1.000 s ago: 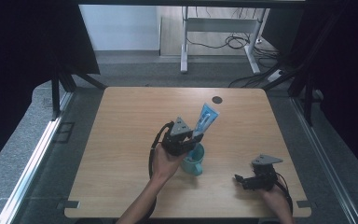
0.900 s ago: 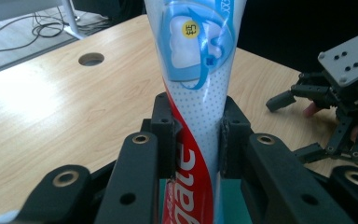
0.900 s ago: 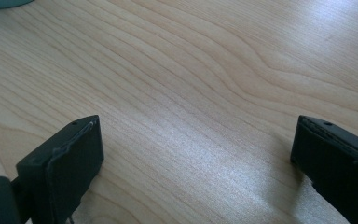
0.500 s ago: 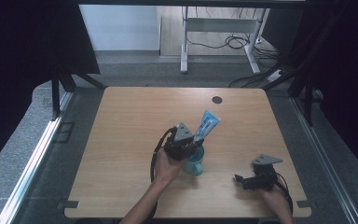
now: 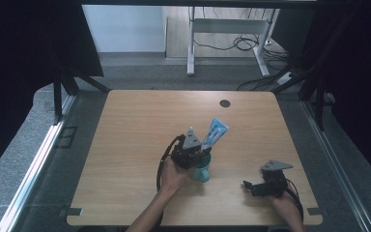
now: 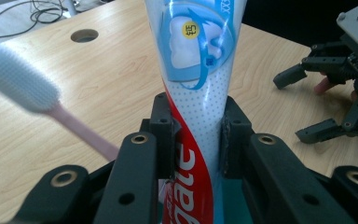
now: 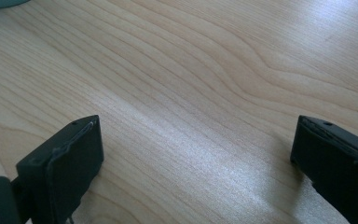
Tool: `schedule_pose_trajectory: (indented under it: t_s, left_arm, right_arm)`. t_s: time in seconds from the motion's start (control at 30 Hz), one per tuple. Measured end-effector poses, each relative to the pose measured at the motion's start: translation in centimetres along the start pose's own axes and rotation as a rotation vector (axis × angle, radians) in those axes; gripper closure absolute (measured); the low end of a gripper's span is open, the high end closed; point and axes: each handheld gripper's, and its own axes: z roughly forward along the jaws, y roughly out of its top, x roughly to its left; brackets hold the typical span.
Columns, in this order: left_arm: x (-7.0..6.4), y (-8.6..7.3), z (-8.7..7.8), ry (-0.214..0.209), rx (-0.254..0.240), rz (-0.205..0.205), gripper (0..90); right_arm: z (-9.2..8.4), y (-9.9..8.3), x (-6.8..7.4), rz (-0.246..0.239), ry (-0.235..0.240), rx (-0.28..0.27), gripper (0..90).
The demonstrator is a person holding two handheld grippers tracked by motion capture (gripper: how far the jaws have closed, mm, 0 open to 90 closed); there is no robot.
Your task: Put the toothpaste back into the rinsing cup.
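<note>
Left gripper [image 5: 204, 151] clamps the toothpaste tube [image 6: 198, 88] upright over the teal cup [image 5: 202, 172], centre worktop; right gripper [image 5: 249, 185] idles wide open at four o'clock. Tilting could topple the cup.

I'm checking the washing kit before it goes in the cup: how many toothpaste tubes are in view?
1. The toothpaste tube stands clamped between the left gripper jaws, over the teal cup at the table's middle. Others could be hidden inside the cup.
</note>
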Motion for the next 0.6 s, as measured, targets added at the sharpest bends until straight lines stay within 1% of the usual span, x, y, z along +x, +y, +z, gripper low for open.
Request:
schedule_pose_trajectory:
  t_s: [0.17, 0.43, 0.6]
  left_arm:
    - [0.06, -0.16, 0.01, -0.003, -0.001, -0.007, 71.7]
    - [0.18, -0.36, -0.05, -0.012, 0.012, -0.018, 70.7]
    - [0.1, -0.51, -0.1, 0.002, 0.03, -0.004, 69.8]
  right_arm:
    - [0.0, 0.0, 0.0, 0.0, 0.0, 0.0, 1.7]
    - [0.0, 0.0, 0.0, -0.001, 0.0, 0.0, 1.7]
    - [0.01, 0.0, 0.0, -0.001, 0.0, -0.001, 1.7]
